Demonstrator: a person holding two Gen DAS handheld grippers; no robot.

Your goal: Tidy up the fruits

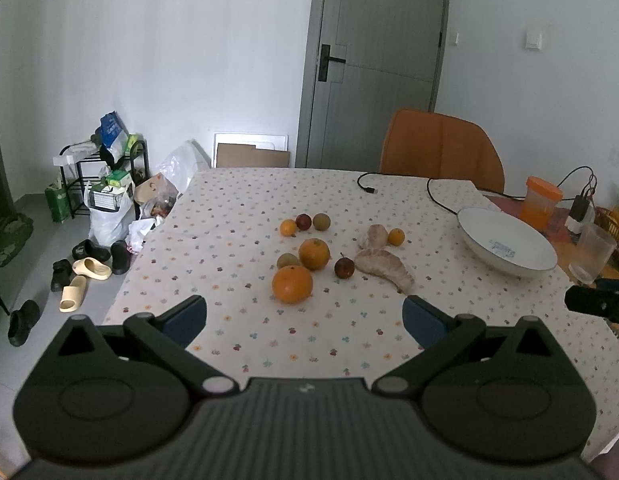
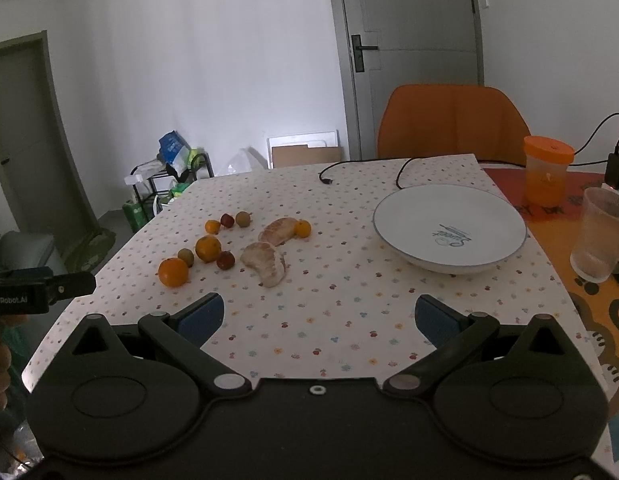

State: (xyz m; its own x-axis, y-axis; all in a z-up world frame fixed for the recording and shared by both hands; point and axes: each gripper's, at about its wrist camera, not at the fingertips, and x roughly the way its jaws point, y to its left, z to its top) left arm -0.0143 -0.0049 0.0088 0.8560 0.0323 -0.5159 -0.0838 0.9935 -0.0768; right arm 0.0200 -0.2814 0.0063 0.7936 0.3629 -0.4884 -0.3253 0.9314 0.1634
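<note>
On the floral tablecloth (image 1: 349, 336), round glossy oranges (image 1: 292, 284) face both wide-spread grippers (image 1: 305, 320) (image 2: 319, 318).

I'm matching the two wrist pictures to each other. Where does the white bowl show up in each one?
Left wrist view: the white bowl sits at the right, beyond and to the right of the fruits.
Right wrist view: the white bowl sits right of centre, with nothing in it.
Shared landmark: the orange chair behind the table's far edge.
</note>
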